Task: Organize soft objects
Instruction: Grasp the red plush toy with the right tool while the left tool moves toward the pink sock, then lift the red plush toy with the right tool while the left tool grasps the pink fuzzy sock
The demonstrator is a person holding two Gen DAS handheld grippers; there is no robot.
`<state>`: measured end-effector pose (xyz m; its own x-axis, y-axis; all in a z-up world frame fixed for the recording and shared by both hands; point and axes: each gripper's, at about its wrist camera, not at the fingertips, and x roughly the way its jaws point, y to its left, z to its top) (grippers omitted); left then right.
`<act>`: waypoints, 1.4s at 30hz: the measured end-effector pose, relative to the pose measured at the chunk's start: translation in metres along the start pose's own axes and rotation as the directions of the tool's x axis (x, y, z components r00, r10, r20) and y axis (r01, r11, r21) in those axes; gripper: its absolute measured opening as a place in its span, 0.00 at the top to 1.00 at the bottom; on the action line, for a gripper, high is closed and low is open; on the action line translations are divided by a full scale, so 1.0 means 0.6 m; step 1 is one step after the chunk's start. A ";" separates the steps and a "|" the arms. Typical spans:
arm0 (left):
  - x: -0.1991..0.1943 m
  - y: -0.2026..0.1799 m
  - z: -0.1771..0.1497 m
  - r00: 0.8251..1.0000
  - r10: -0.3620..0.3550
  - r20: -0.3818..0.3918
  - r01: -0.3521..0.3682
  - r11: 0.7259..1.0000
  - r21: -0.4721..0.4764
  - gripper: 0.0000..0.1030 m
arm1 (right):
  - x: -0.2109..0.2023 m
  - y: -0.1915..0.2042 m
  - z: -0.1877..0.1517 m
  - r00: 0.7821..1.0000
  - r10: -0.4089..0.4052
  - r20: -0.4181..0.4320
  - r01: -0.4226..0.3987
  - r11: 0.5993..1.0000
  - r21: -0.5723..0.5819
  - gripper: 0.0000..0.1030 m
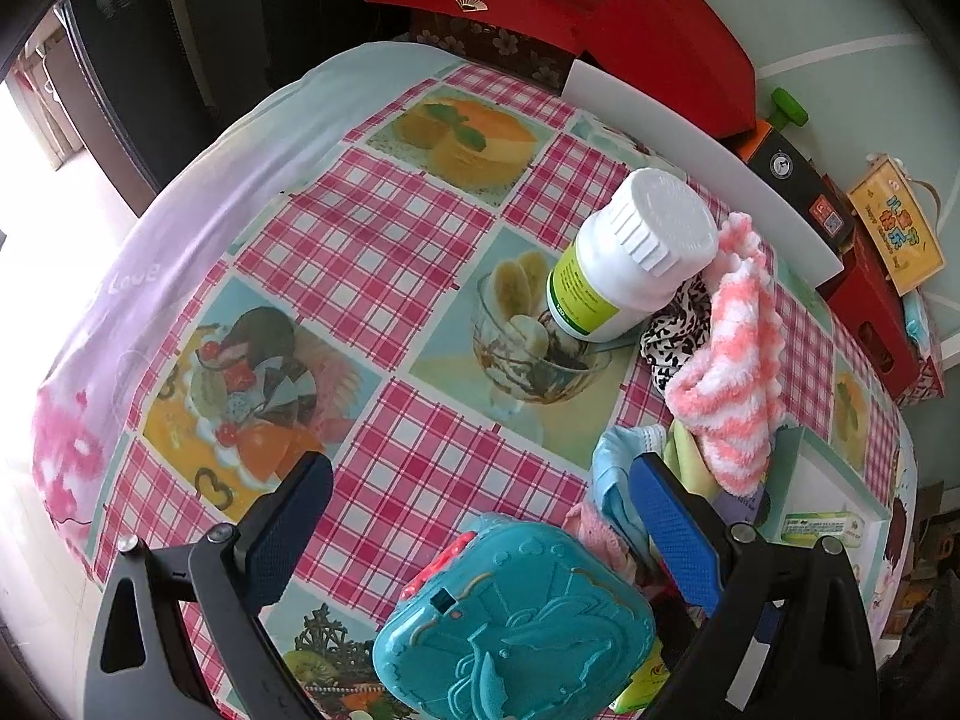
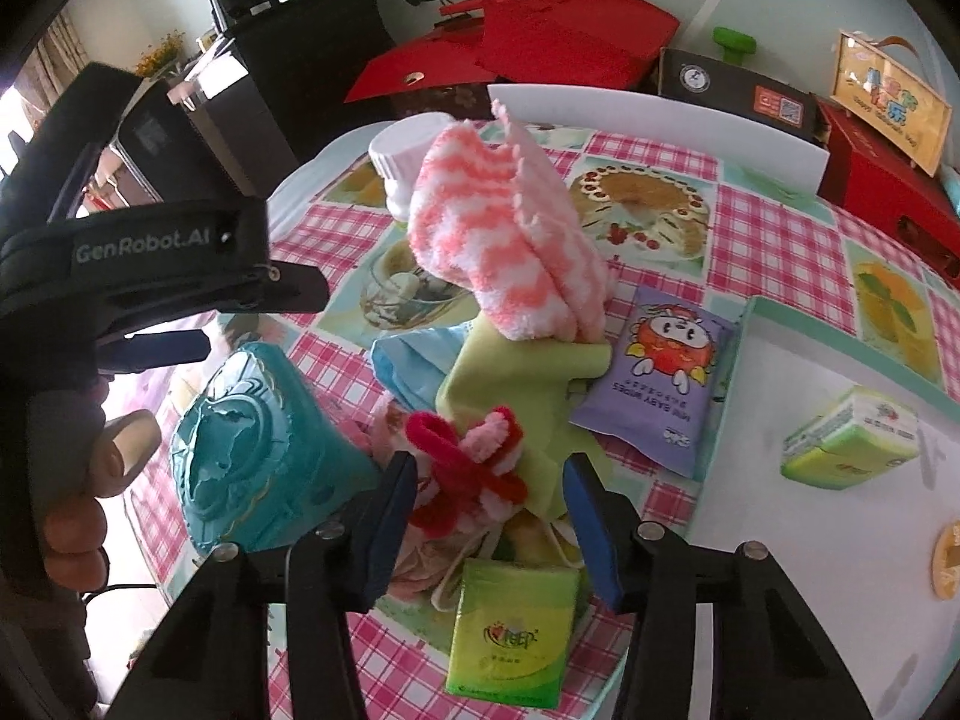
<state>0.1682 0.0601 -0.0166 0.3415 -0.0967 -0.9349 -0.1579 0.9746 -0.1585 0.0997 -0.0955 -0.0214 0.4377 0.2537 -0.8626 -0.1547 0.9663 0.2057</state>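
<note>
1. Socks, pink and white, top the soft pile at 12 o'clock from your right gripper.
2. Your right gripper's fingers stand half apart around a red and pink bow; whether they touch it, I cannot tell.
3. Your left gripper is spread wide over a teal case, holding nothing.
4. A white bottle leans at 1 o'clock from it.
5. A tray lies at 3 o'clock from the pile.
</note>
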 end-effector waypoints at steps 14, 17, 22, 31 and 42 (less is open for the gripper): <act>0.001 -0.004 -0.001 1.000 0.001 0.001 -0.001 1.000 0.009 0.04 | -0.001 -0.010 0.003 1.000 0.024 0.018 -0.025 0.999 0.024 0.68; 0.000 -0.004 -0.001 1.000 0.002 0.003 -0.002 1.000 0.011 0.04 | -0.006 -0.016 0.004 0.999 0.028 0.024 -0.029 0.999 0.037 0.68; -0.006 -0.005 0.001 1.000 -0.005 0.019 0.005 1.000 0.006 0.04 | -0.017 -0.030 0.007 0.999 0.028 0.042 -0.031 0.998 0.063 0.68; -0.020 -0.017 0.005 0.998 -0.015 0.059 0.015 1.000 0.012 0.04 | -0.050 -0.063 0.015 0.996 -0.007 0.093 -0.004 0.994 0.112 0.68; -0.024 -0.048 0.010 0.983 -0.161 0.090 0.159 0.987 0.028 0.04 | -0.092 -0.108 0.019 0.987 -0.044 0.154 0.015 0.983 0.181 0.68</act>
<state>0.1733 0.0345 0.0034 0.4442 -0.2341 -0.8648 -0.0758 0.9520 -0.2967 0.0955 -0.1716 0.0184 0.5749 0.2149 -0.7895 0.0152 0.9619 0.2730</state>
